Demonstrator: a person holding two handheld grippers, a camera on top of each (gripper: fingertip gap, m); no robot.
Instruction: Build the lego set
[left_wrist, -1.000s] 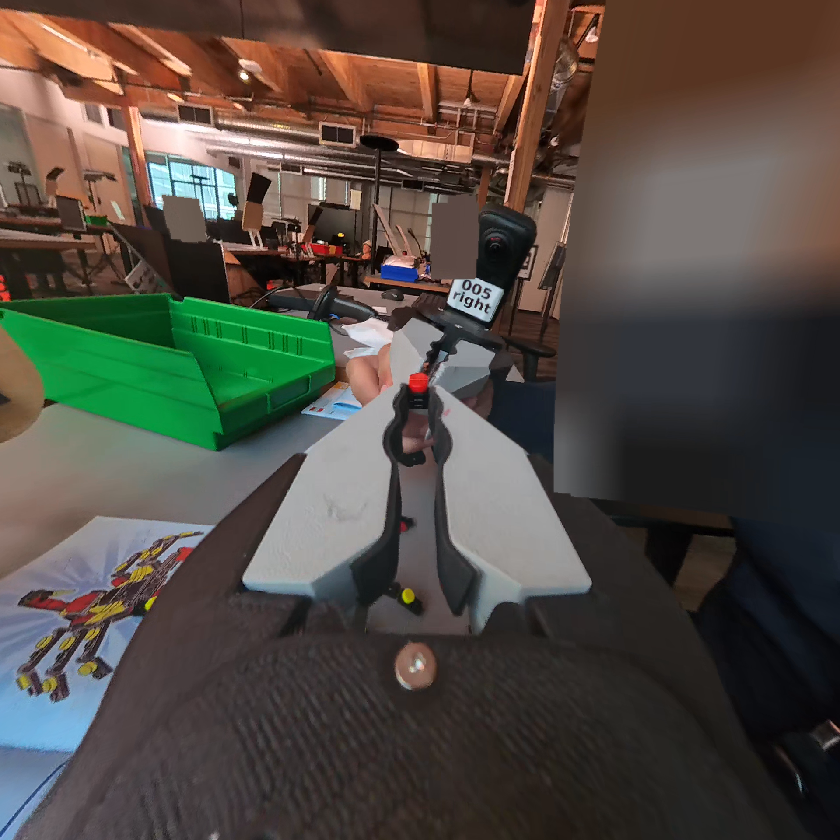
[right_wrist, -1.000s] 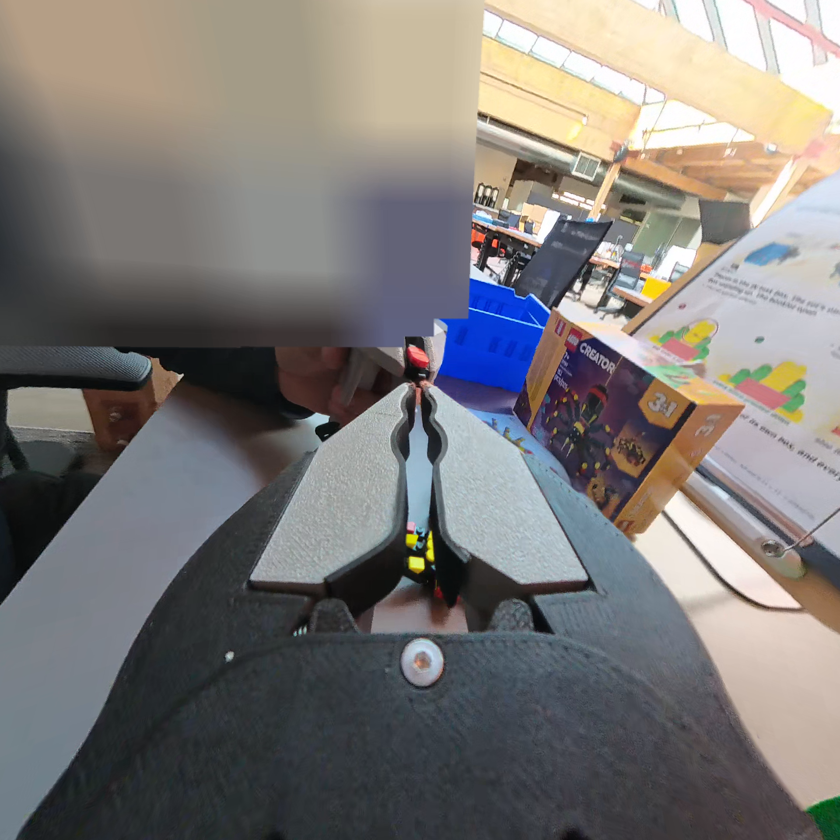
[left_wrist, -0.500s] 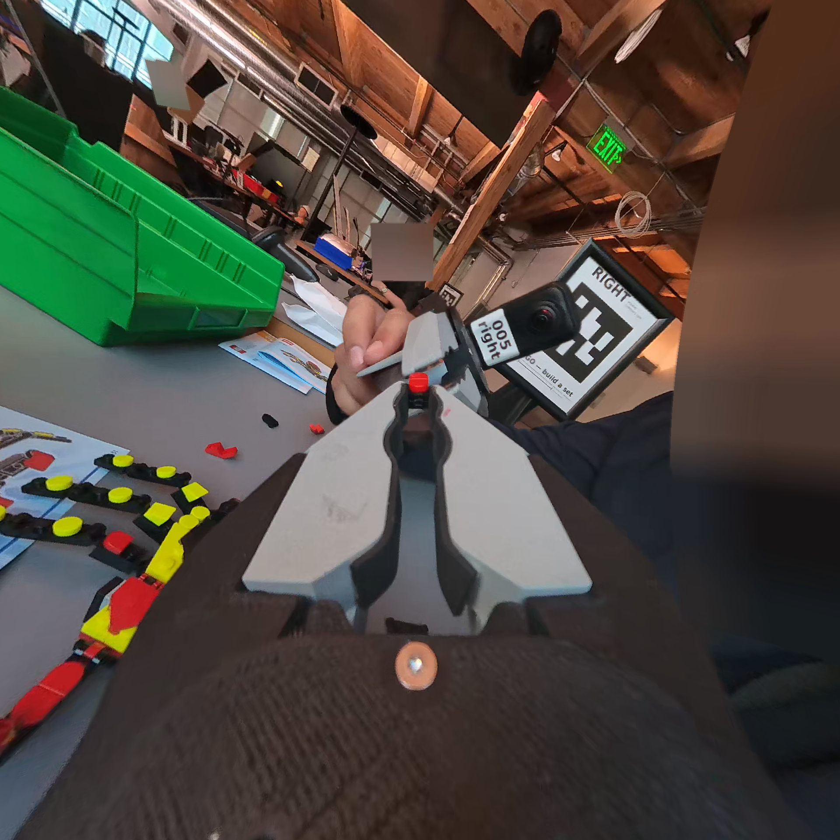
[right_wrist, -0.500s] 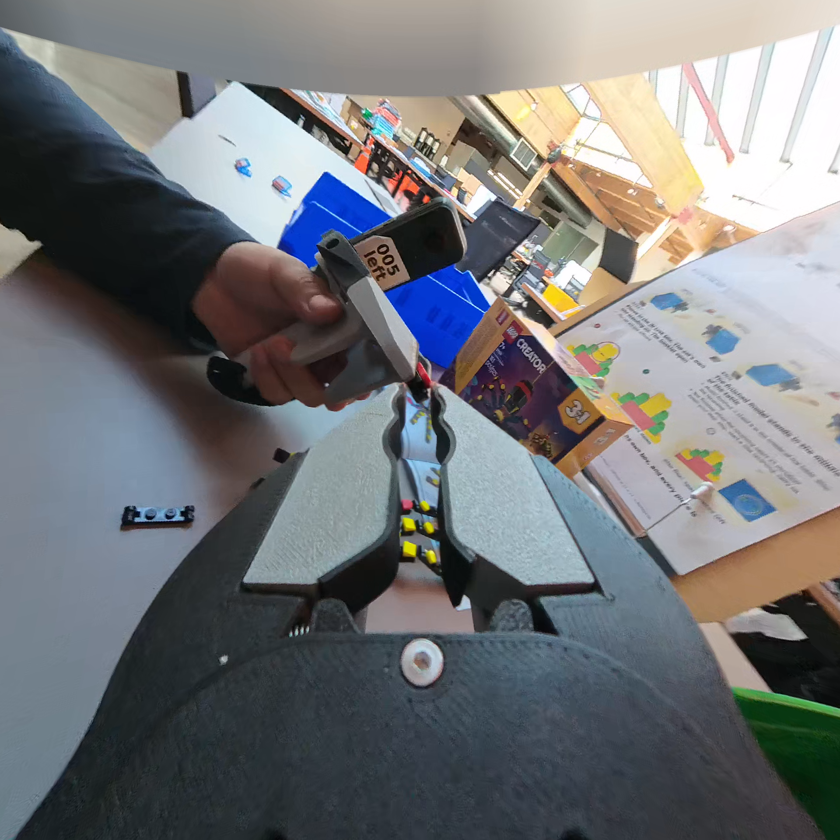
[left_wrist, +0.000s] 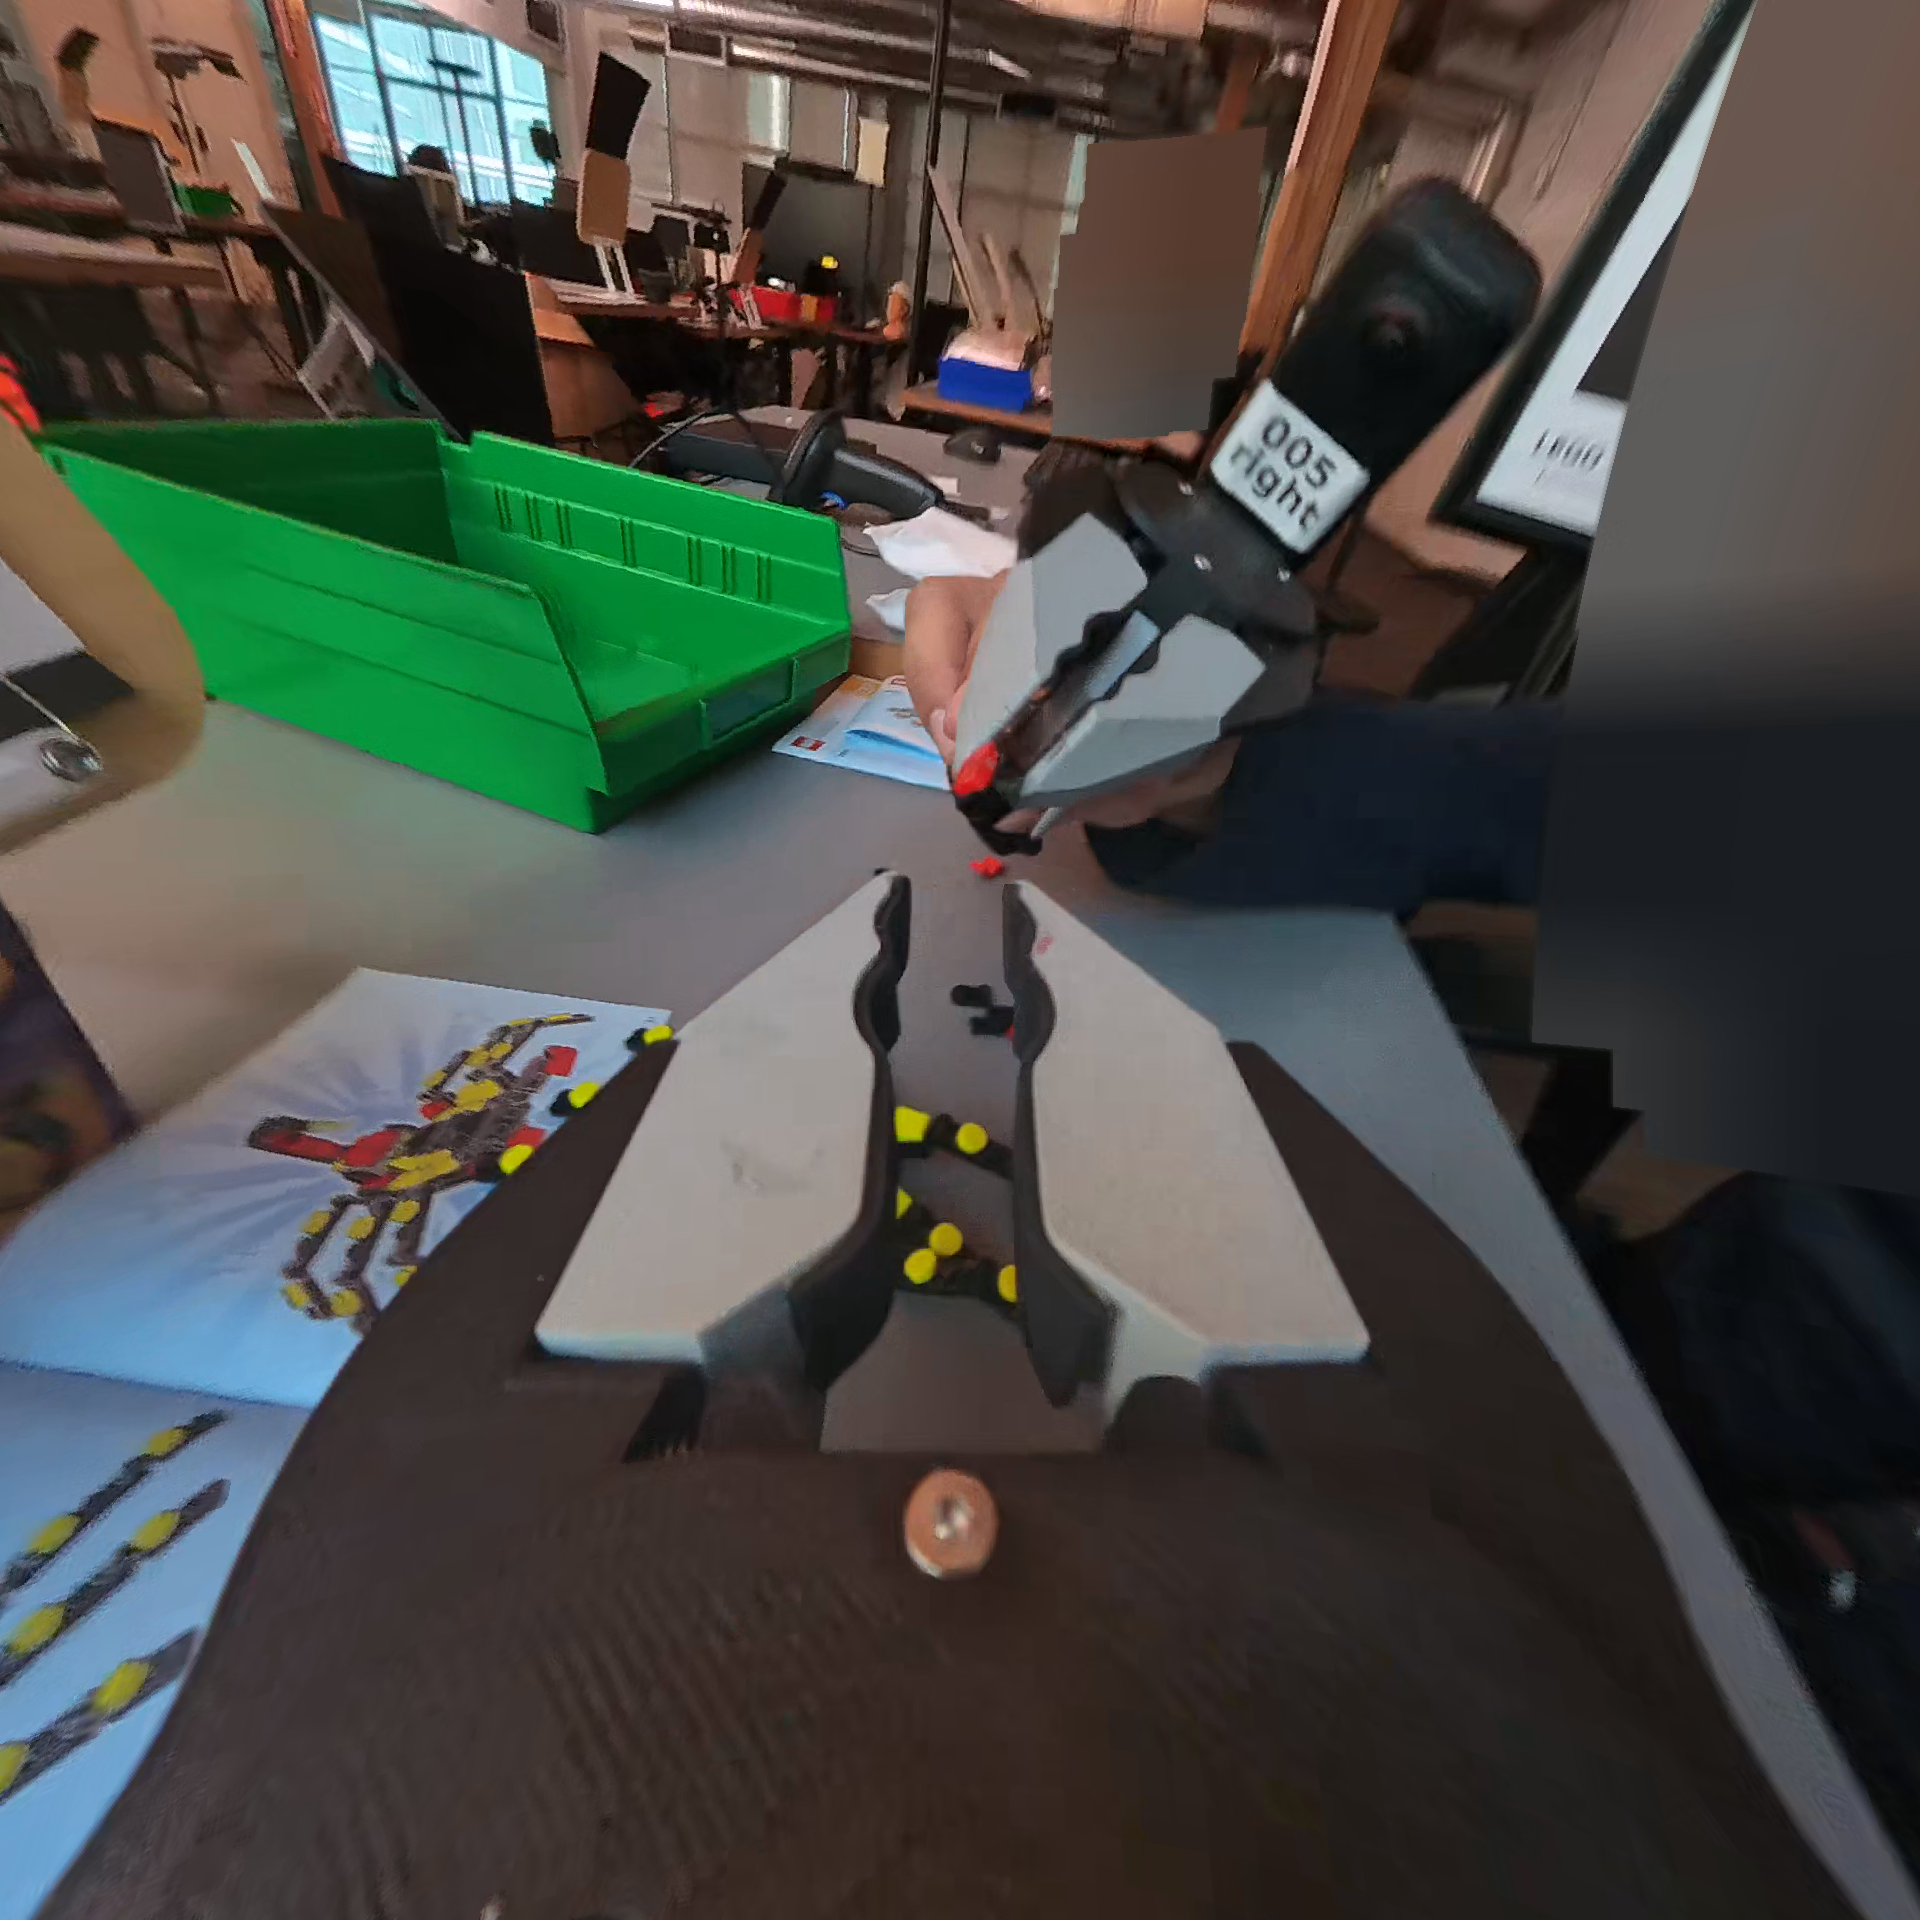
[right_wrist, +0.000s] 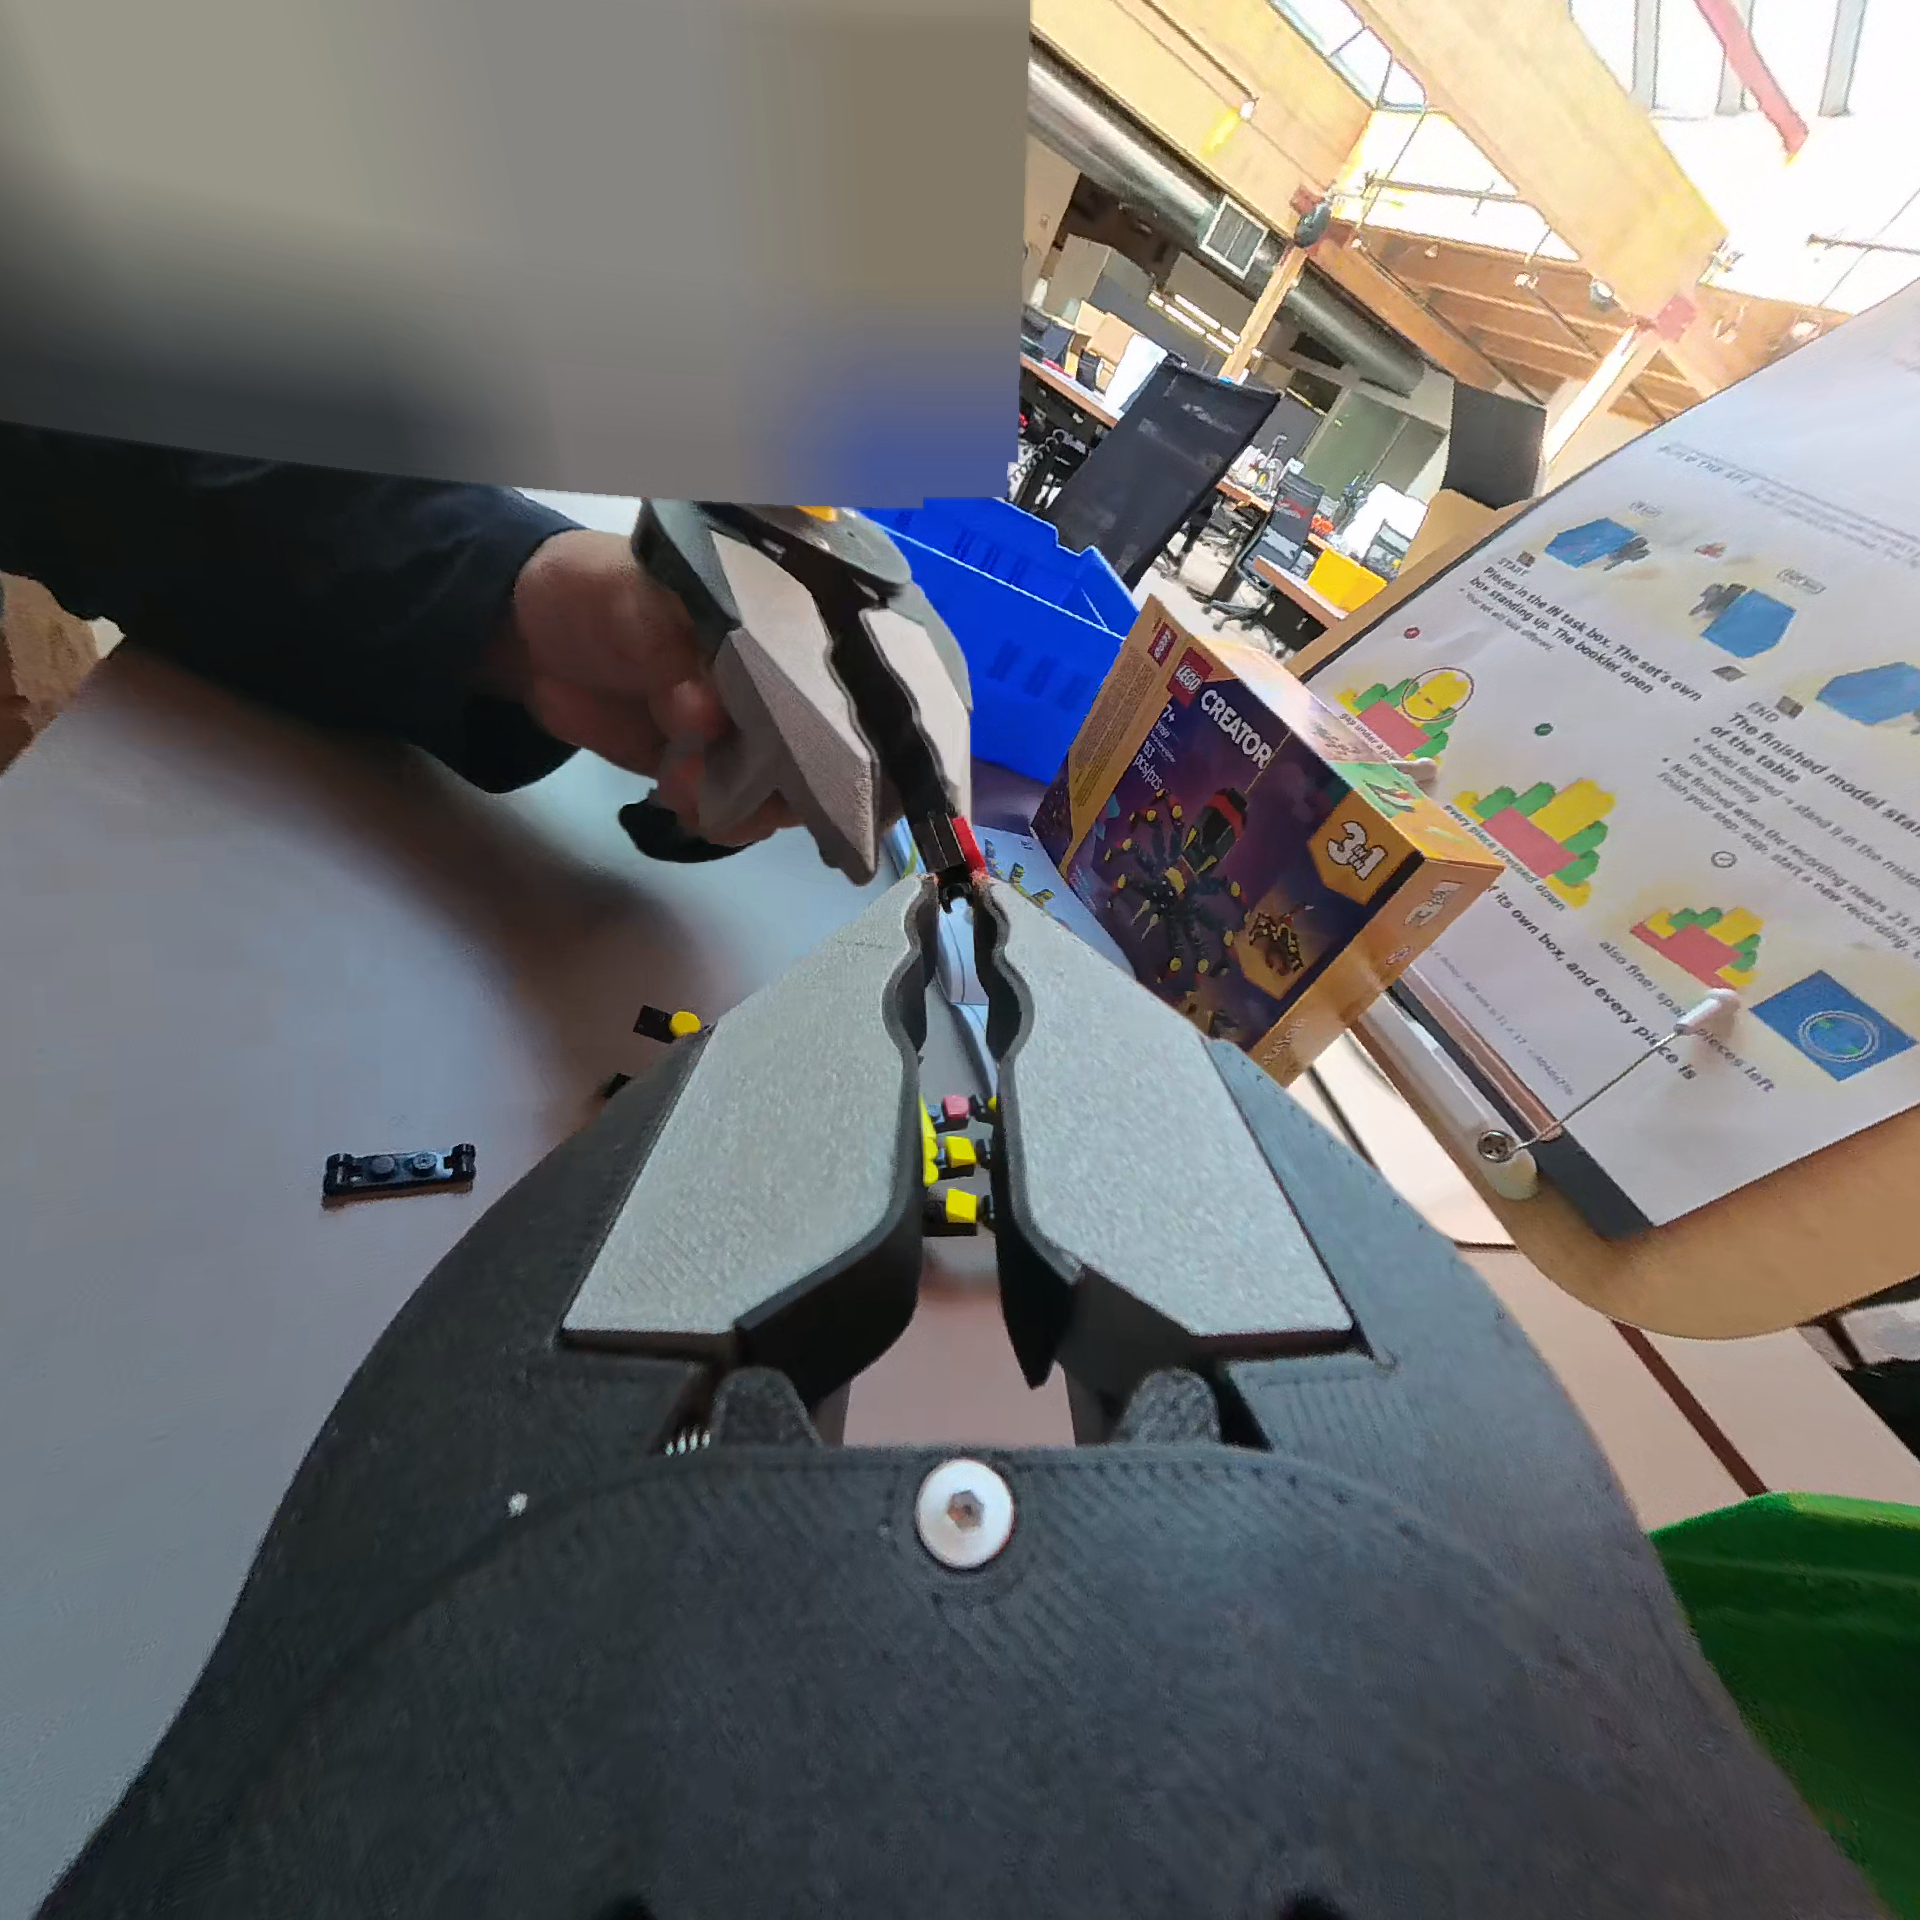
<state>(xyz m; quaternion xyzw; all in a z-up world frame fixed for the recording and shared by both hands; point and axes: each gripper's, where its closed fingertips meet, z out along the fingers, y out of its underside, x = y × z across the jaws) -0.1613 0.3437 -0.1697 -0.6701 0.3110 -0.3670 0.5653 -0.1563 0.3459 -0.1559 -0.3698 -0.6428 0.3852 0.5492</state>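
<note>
Red-topped lego piece (right_wrist: 958, 840) swapped grippers above the table (left_wrist: 520, 883)
Green bin (left_wrist: 468, 603) looked empty; blue bin (right_wrist: 997, 634) inside hidden; printed set box (right_wrist: 1247, 852) just beside it. Left gripper (left_wrist: 951, 904) jaws were apart, holding nothing, though 0.5 s before they pinched the piece; right gripper (right_wrist: 951, 896) jaws now clamped it.

A large open workshop fills the upper half of the left wrist view, with tall windows (left_wrist: 436, 114) at upper left, a wooden post (left_wrist: 1304, 197) at upper right and rows of cluttered desks (left_wrist: 790, 322) between them. In the right wrist view, wooden ceiling beams (right_wrist: 1455, 135) and bright skylights (right_wrist: 1829, 52) cross the upper right, above a black office chair (right_wrist: 1153, 468) and more desks.
</note>
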